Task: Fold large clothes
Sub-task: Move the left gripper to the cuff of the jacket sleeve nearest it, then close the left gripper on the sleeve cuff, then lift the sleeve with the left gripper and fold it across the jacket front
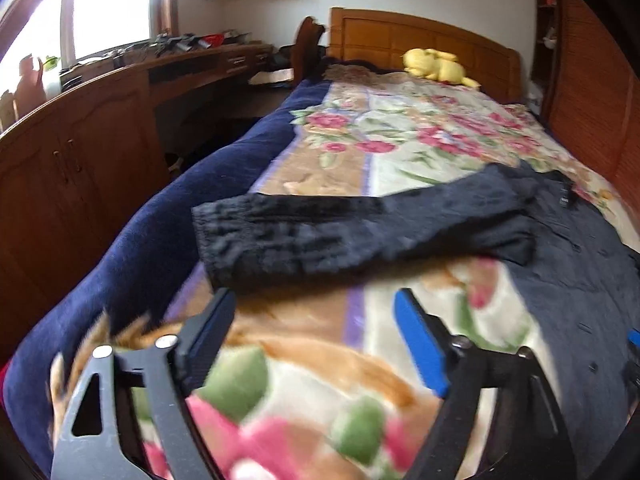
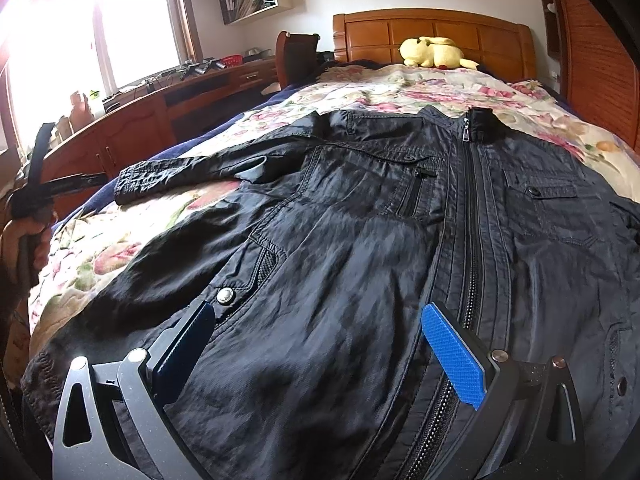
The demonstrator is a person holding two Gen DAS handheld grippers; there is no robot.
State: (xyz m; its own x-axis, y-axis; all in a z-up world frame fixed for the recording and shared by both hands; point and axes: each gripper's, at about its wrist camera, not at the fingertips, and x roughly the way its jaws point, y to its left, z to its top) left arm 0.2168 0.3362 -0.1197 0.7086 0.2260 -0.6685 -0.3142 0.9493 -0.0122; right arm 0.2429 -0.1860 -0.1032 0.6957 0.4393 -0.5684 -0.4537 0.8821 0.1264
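A bed (image 2: 400, 84) with a floral blanket (image 1: 400, 128) fills both views, its wooden headboard (image 2: 436, 36) at 12 o'clock and a navy cover (image 1: 132, 240) hanging off the side toward 9 o'clock. A black jacket (image 2: 360, 220) lies face up and zipped on the blanket, collar toward the headboard; in the right wrist view it takes up the middle and lower frame, and one sleeve (image 1: 320, 232) stretches out flat toward 9 o'clock, its cuff near the blanket's edge. A long wooden desk (image 2: 168, 96) runs under the bright window at 10 o'clock. A yellow plush toy (image 2: 434, 54) sits against the headboard at 12 o'clock. The right gripper (image 2: 320, 344) hangs low over the jacket's front, just at 9 o'clock of the zipper (image 2: 470, 216), jaws spread with nothing pinched between the blue pads (image 2: 452, 356). The left gripper (image 1: 316, 340) hovers over bare blanket just short of the sleeve, jaws apart and empty; in the right wrist view it shows at the 9 o'clock edge, held by a hand (image 2: 28, 240).
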